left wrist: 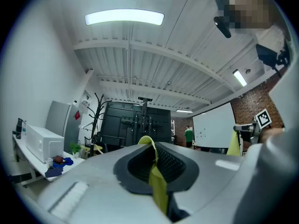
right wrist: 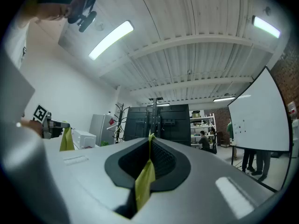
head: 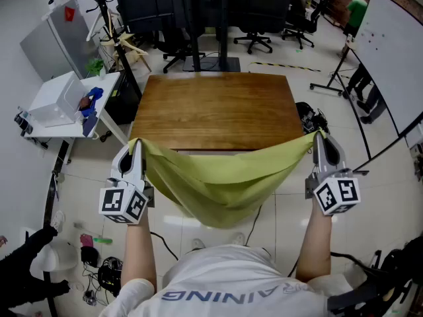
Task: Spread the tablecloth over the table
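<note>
A yellow-green tablecloth (head: 221, 177) hangs in a sagging swag between my two grippers, just in front of the near edge of the brown wooden table (head: 218, 107). My left gripper (head: 136, 144) is shut on the cloth's left corner, and that corner (left wrist: 156, 176) shows pinched between the jaws in the left gripper view. My right gripper (head: 319, 137) is shut on the right corner, a thin strip of cloth (right wrist: 145, 181) showing between its jaws. Both grippers point roughly level, held apart at about the table's width. The tabletop is bare wood.
A white side table (head: 63, 107) with a microwave-like box stands at the left. Office chairs (head: 254, 41) and a dark screen stand (head: 211, 18) lie beyond the table. A whiteboard (head: 396, 51) stands at the right. Cables and clutter (head: 92, 263) lie on the floor by my left.
</note>
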